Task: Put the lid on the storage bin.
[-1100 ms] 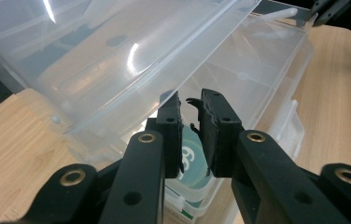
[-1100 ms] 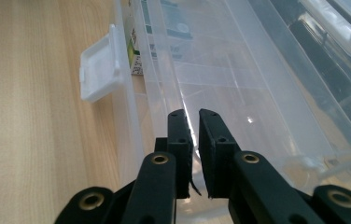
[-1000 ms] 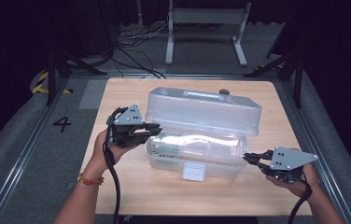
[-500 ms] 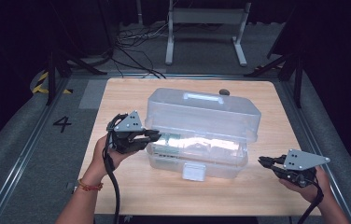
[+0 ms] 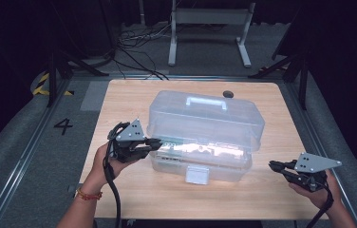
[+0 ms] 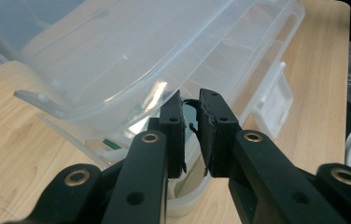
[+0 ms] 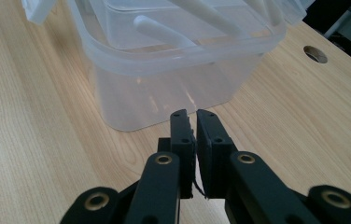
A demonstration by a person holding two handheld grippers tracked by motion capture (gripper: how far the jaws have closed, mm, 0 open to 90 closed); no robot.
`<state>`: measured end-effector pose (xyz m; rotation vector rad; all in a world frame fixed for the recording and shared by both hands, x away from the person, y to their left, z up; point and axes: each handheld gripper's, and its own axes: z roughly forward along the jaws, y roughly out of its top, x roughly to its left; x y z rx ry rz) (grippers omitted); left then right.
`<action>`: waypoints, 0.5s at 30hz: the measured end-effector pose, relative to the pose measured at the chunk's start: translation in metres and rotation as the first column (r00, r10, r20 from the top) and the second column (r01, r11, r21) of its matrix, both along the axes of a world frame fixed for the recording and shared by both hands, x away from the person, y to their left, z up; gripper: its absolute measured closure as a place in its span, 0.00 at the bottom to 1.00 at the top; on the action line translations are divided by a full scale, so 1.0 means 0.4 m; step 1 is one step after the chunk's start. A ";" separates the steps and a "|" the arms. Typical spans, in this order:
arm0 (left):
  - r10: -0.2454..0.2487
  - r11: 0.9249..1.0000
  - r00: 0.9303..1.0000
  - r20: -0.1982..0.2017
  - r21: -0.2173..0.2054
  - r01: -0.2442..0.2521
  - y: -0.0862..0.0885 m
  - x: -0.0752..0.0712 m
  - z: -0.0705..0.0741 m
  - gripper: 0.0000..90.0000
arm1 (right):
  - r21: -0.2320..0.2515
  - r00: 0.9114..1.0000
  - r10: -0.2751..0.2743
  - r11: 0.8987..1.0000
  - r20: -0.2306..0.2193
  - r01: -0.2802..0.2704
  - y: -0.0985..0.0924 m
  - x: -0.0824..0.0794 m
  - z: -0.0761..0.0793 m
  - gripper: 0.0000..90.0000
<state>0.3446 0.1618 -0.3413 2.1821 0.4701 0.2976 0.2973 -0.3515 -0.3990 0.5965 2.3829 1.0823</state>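
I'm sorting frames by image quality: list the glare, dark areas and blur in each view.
High view: the table is brightly lit, the surroundings nearly black, and white glare sits on the clear plastic box near its front rim. Left gripper view: the left claw is sharp, the box lid washed out and hazy. Right gripper view: the right claw is sharp, the box top soft, with small highlights.

The storage box [image 5: 205,128] is clear, frosted plastic with a white latch [image 5: 197,174]; the table [image 5: 119,102] is pale wood grain; both grippers are black, topped by grey plates [image 5: 131,131].
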 end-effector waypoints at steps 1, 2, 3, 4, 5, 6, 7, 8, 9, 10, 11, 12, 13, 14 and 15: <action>0.000 1.000 1.000 -0.005 -0.003 0.000 0.000 -0.003 -0.002 0.89 | -0.001 1.000 -0.001 1.000 -0.002 0.001 0.001 0.000 -0.002 0.96; 0.000 1.000 1.000 -0.002 0.001 0.000 0.001 -0.005 -0.002 0.89 | -0.006 1.000 0.001 1.000 -0.009 -0.001 0.001 -0.001 -0.005 0.96; -0.001 1.000 1.000 0.000 0.002 0.001 0.002 -0.008 -0.002 0.89 | -0.006 1.000 0.001 1.000 -0.009 -0.001 0.001 -0.001 -0.005 0.96; -0.007 1.000 1.000 -0.010 -0.004 0.007 0.003 -0.012 -0.004 0.89 | -0.004 1.000 -0.001 1.000 -0.011 0.001 0.001 -0.001 -0.005 0.96; -0.006 1.000 1.000 -0.012 -0.004 0.006 0.003 -0.014 -0.006 0.89 | -0.003 1.000 -0.001 1.000 -0.010 0.001 0.000 -0.001 -0.005 0.96; -0.012 1.000 1.000 -0.015 0.006 0.012 0.003 -0.017 -0.008 0.89 | -0.002 1.000 -0.003 1.000 -0.013 0.003 0.000 -0.002 -0.005 0.96; -0.016 1.000 1.000 -0.017 0.009 0.016 0.003 -0.018 -0.010 0.89 | 0.001 1.000 -0.004 1.000 -0.013 0.004 -0.001 -0.002 -0.005 0.96; -0.013 1.000 1.000 -0.019 0.011 0.013 0.002 -0.021 -0.014 0.89 | 0.001 1.000 -0.004 1.000 -0.015 0.004 -0.001 -0.002 -0.005 0.96; -0.017 1.000 1.000 -0.018 0.020 0.018 0.002 -0.022 -0.017 0.89 | -0.001 1.000 -0.004 1.000 -0.016 0.004 -0.002 -0.002 -0.006 0.96; -0.022 1.000 0.999 -0.024 0.020 0.023 0.002 -0.024 -0.022 0.89 | -0.001 1.000 -0.005 1.000 -0.014 0.005 -0.002 -0.002 -0.006 0.96; -0.022 1.000 0.999 -0.028 0.020 0.022 0.001 -0.026 -0.027 0.89 | 0.002 1.000 -0.004 1.000 -0.014 0.004 -0.002 -0.002 -0.006 0.96; -0.022 0.999 0.999 -0.033 0.023 0.023 0.001 -0.027 -0.029 0.89 | 0.002 1.000 -0.003 1.000 -0.015 0.003 -0.002 -0.001 -0.005 0.96; -0.027 0.999 0.999 -0.035 0.028 0.028 0.002 -0.029 -0.034 0.89 | 0.000 1.000 -0.003 1.000 -0.015 0.003 -0.002 -0.001 -0.005 0.96; -0.024 0.999 0.999 -0.039 0.030 0.025 0.002 -0.031 -0.039 0.89 | -0.003 1.000 -0.002 1.000 -0.015 0.002 -0.001 -0.001 -0.004 0.96; -0.024 0.999 0.999 -0.040 0.036 0.025 0.002 -0.033 -0.042 0.90 | -0.003 1.000 -0.001 1.000 -0.017 0.001 -0.001 -0.001 -0.003 0.96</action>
